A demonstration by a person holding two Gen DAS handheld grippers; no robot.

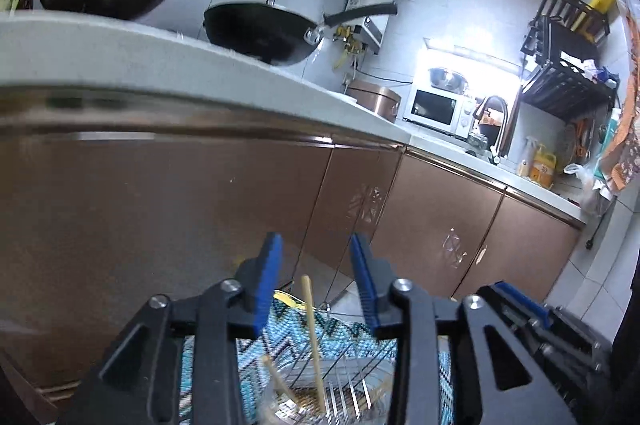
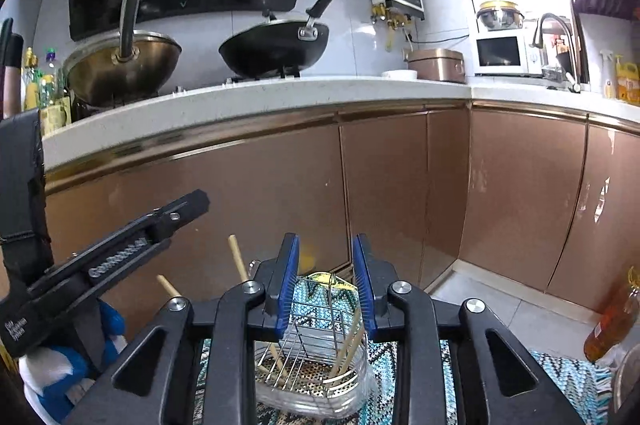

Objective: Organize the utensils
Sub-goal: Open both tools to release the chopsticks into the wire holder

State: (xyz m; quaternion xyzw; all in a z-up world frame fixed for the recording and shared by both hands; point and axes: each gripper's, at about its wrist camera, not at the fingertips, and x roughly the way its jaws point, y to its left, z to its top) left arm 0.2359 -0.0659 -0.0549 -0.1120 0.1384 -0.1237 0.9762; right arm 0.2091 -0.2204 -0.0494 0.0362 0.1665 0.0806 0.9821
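A wire utensil rack (image 2: 308,357) on a clear tray stands on a patterned mat (image 2: 560,377), right below both grippers. Several wooden chopsticks (image 2: 352,341) lean inside it, and two more chopstick ends (image 2: 238,257) stick up at its left. My right gripper (image 2: 326,241) hovers above the rack, blue pads apart, nothing between them. My left gripper (image 1: 316,239) is open too. One chopstick (image 1: 314,337) rises from the rack (image 1: 340,385) below its fingers without touching the pads. In the right wrist view, the left gripper (image 2: 188,205) shows side-on, held by a blue-gloved hand (image 2: 60,373).
Brown cabinet doors (image 2: 384,193) under a white counter (image 2: 280,93) fill the space ahead. Two woks (image 2: 276,45) sit on the stove, with a microwave (image 2: 504,51) and sink tap further right. An amber bottle (image 2: 612,321) stands at the mat's right edge.
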